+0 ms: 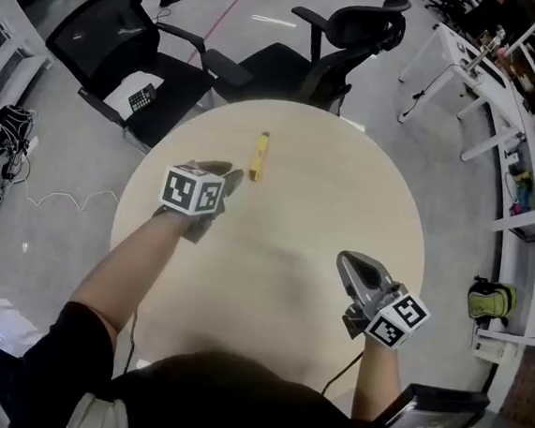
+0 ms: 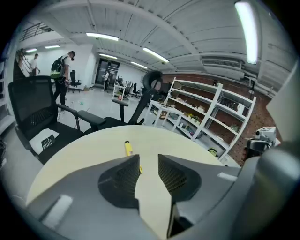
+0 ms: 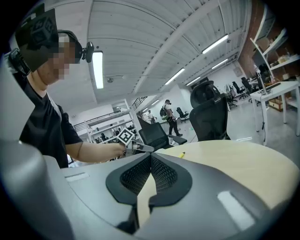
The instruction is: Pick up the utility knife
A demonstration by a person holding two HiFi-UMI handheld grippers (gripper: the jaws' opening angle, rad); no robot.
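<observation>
yellow utility knife (image 1: 259, 156) lies flat on the round table (image 1: 304, 221) toward its far edge. the left gripper (image 1: 229, 178) is just beside it on the near side, jaws apart with nothing between them, while the right gripper (image 1: 347, 263) is by the near right edge, well apart from the knife, jaws together and empty. knife looks light, stiff and slim with a smooth body that could skid, so pinch across its narrow sides at mid-length; can't tell which end has the blade.

Open-plan office-lab: black swivel chairs (image 1: 104, 37), white shelving racks (image 2: 216, 112), desks (image 1: 462, 53), ceiling strip lights (image 2: 247, 30).
</observation>
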